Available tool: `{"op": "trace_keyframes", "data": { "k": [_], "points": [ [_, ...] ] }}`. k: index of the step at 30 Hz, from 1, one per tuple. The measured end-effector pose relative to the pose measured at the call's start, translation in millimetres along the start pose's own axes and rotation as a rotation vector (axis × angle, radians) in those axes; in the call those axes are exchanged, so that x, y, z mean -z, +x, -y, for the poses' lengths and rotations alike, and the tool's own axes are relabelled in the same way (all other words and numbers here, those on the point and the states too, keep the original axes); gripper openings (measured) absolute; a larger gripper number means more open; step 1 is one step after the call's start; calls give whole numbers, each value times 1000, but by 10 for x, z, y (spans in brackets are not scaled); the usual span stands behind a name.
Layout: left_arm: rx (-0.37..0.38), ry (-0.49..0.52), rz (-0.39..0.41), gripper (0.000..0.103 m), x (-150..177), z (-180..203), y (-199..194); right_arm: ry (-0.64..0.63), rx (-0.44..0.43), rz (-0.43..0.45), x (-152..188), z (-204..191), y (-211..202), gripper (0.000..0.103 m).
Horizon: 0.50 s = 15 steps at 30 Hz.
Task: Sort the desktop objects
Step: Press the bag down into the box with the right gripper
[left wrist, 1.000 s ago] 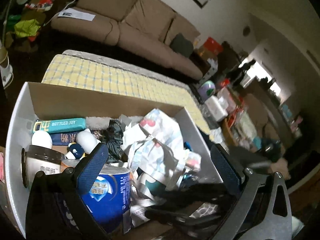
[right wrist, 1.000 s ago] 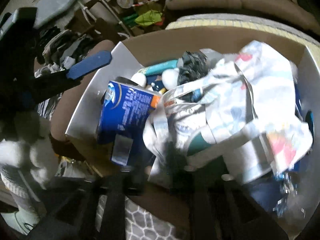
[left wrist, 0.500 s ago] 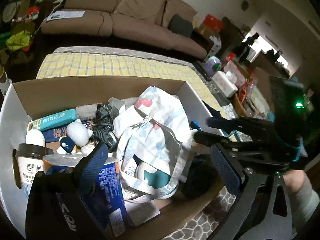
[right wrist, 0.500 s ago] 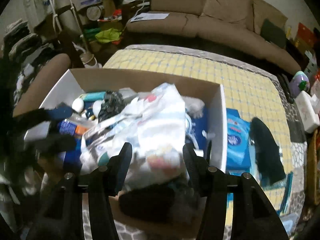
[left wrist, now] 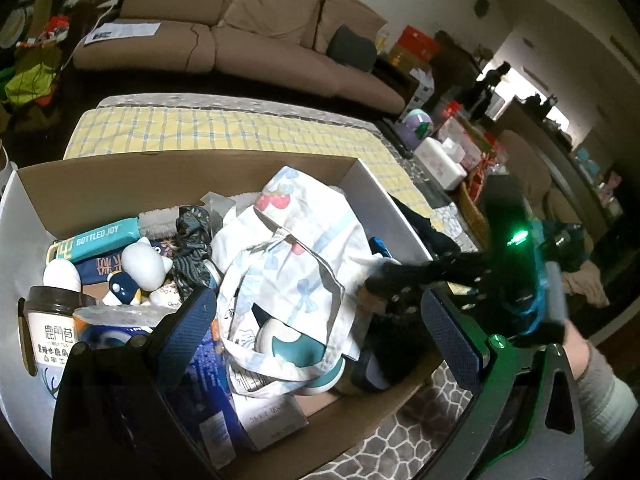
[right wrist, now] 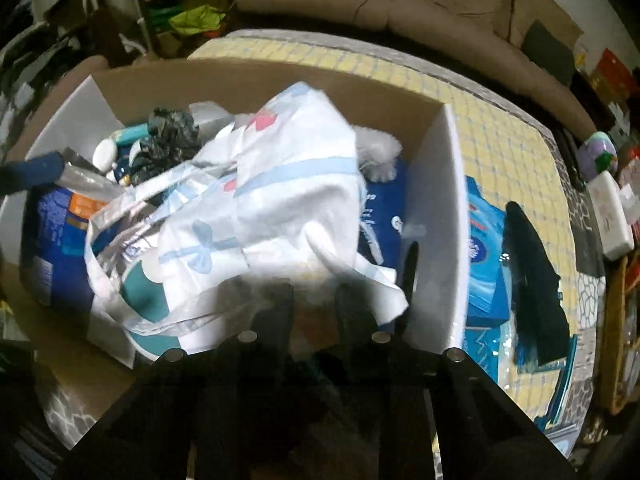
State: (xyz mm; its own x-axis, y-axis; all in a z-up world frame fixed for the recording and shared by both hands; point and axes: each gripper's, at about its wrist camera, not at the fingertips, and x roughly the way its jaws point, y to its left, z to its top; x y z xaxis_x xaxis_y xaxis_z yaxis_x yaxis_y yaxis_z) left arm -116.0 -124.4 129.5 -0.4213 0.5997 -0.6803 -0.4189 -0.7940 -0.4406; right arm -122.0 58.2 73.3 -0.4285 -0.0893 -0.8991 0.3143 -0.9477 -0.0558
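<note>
A cardboard box is crammed with items. A white tote bag printed with blue bows and strawberries lies on top. My right gripper points down at the bag's near right edge. Its jaws are closing, and a fold of the bag's fabric fills the narrow gap between them. My left gripper hovers open above the box's near side, its blue pads wide apart with nothing gripped. A teal bottle, a milk tea cup and a blue package sit at the box's left.
The box stands on a table under a yellow checked cloth. Blue boxes and a dark object lie just right of it. A brown sofa is behind. A person's sleeve shows at lower right.
The right gripper tipped further down over the bag's near right edge and its jaws narrowed onto the fabric. The left gripper shifted slightly and stayed open.
</note>
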Motion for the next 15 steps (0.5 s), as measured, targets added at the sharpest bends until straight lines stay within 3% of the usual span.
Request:
{"op": "trace_keyframes", "data": {
  "k": [2, 6, 15],
  "points": [
    [-13, 18, -3, 103, 23, 40, 3, 17, -8, 49, 2, 0, -167, 24],
    [-60, 67, -4, 103, 87, 108, -32, 24, -11, 103, 33, -24, -405, 42],
    [-144, 97, 13, 103, 240, 100, -201, 19, 27, 121, 233, -101, -597, 45]
  ]
}}
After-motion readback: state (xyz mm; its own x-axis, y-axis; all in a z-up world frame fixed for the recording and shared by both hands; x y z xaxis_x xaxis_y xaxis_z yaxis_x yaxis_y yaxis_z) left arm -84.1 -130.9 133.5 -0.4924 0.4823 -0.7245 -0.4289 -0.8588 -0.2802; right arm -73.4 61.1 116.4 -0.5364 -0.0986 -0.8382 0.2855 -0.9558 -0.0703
